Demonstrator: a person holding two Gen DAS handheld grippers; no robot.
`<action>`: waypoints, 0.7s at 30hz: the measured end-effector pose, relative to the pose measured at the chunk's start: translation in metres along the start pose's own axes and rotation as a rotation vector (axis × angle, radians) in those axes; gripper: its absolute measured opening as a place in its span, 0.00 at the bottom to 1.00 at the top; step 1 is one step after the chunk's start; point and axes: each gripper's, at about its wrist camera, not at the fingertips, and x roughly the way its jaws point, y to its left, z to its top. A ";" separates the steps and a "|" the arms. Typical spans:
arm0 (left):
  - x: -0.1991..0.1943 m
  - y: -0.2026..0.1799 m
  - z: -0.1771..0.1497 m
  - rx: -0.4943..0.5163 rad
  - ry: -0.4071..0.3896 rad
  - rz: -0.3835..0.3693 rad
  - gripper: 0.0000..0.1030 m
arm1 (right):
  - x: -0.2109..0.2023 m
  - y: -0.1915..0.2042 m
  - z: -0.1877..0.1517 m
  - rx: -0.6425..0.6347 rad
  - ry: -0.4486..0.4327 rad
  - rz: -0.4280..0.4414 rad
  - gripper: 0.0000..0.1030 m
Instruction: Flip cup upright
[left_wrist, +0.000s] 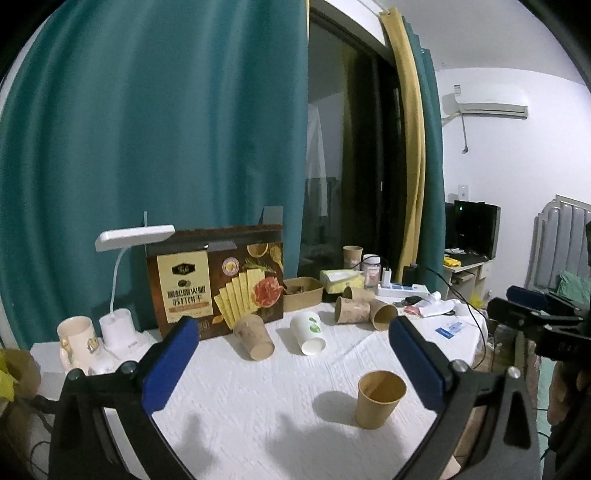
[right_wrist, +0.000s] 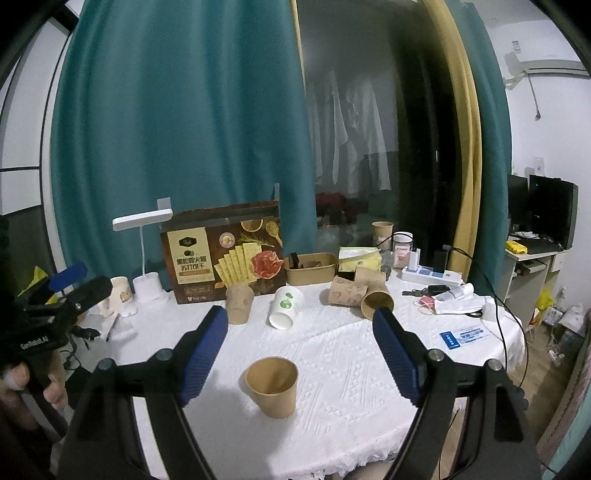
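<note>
Blue pads of my left gripper (left_wrist: 291, 363) fill the bottom of its view, spread wide with nothing between them, and my right gripper (right_wrist: 300, 352) stands just as wide apart, also empty. Low in the frame, right of centre in the left view and near centre in the right one, the brown paper cup (right_wrist: 272, 386) stands upright on the white tablecloth (right_wrist: 343, 354), mouth up and clear of both sets of pads, so I judge this cup is done. What worries me is how light it looks: if I swing either tool sideways, a pad could clip the rim and knock it over again. Further back, several cups lie on their sides: a brown one (right_wrist: 239, 303), a white cup with a green mark (right_wrist: 286, 307), and a cluster of brown cups (right_wrist: 360, 293) at centre right. Reaching for any of them could send the neighbours rolling, and squeezing too hard would probably crush thin paper walls. My left view alone shows a cream mug (left_wrist: 75, 338) whole at lower left and my other gripper at the right edge. Only the right view shows a person's fingers (right_wrist: 35, 387) wrapped on the left tool's handle at the left edge, and the small blue card (right_wrist: 464, 335) more clearly.
</note>
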 end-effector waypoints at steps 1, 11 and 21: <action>0.002 0.000 -0.001 -0.002 0.005 0.000 0.99 | 0.001 0.000 0.000 0.000 0.003 0.001 0.77; 0.001 0.001 -0.003 -0.007 0.006 -0.009 0.99 | 0.004 -0.001 -0.003 0.001 0.010 0.000 0.77; 0.003 0.002 -0.002 -0.014 0.016 -0.012 0.99 | 0.005 -0.001 -0.003 0.002 0.010 0.001 0.77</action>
